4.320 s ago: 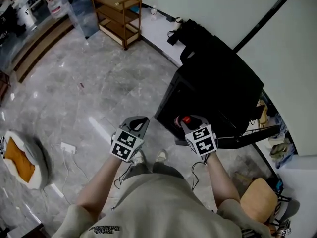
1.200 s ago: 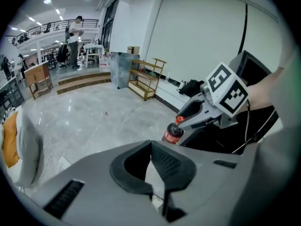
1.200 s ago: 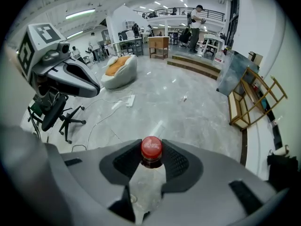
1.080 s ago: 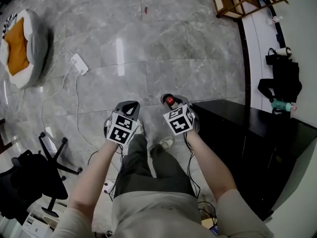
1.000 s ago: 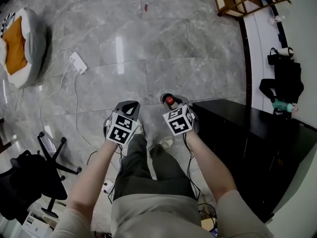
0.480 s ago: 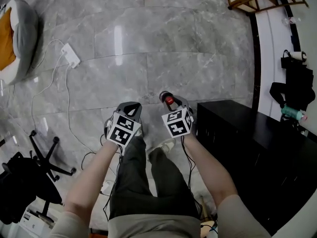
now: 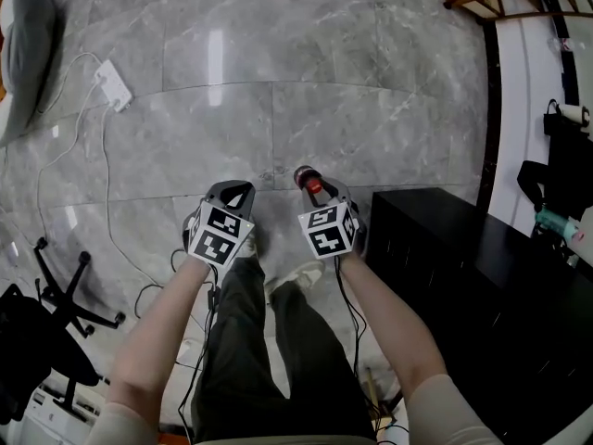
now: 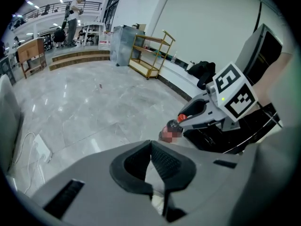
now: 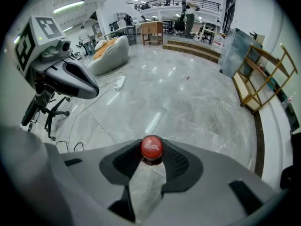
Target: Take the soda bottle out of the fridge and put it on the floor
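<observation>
Your floor (image 7: 324, 91): polished grey stone-look tile, glossy, reflecting lights. Your right gripper (image 9: 150, 158): matt grey plastic shell, ribbed black pads (image 9: 178, 162). Cap of the soda bottle (image 9: 151, 147): smooth red plastic.

bottle (image 7: 306, 180) left of fridge (image 7: 445, 258) | power strip (image 7: 108, 83) far left (on floor (image 7: 324, 82))

Bare marble floor (image 7: 324, 91) lies open across the upper middle of the frame. The black fridge (image 7: 463, 276) walls off the right; a corded power strip (image 7: 108, 83) crosses the upper left, and an office chair (image 7: 65, 290) stands lower left.
</observation>
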The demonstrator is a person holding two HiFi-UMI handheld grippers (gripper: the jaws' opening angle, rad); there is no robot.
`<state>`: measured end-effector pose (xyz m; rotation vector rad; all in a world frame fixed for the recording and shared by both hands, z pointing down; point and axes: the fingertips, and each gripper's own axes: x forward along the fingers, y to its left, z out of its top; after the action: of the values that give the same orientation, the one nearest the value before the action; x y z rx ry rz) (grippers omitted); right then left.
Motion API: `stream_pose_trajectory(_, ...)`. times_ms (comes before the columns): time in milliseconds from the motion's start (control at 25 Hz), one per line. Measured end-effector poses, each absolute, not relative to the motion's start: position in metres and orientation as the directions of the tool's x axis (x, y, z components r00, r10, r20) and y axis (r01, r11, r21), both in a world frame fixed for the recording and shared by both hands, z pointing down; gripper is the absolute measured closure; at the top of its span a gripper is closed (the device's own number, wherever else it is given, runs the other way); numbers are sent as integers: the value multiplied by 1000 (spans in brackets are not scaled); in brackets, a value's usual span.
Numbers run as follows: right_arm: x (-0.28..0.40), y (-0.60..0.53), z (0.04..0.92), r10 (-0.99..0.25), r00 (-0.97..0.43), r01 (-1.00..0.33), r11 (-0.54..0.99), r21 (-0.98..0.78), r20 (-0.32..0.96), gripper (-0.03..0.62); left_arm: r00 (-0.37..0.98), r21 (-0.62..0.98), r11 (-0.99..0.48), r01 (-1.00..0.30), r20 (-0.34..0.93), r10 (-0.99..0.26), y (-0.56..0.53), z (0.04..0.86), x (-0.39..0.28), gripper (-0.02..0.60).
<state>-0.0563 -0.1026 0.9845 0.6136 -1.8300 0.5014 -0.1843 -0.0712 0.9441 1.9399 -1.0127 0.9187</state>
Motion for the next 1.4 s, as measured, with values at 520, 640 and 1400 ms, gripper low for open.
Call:
stream_pose_trajectory(520, -28, -72, 1101, -81, -233, -687, 719, -105, 969, 480, 465, 327, -439, -837, 848, -255, -41, 1047, -157, 575)
stream_pose_trajectory(640, -22, -65, 1123, -64, -229, -676, 729, -111, 971, 480, 459, 322, -442, -837, 853, -248, -42, 1070, -156, 575)
stream_pose_trajectory(1400, -11, -56, 1215, -20, -203, -748, 648, -142, 979, 476, 491, 394, -389, -833, 850, -191, -33, 1163, -128, 575)
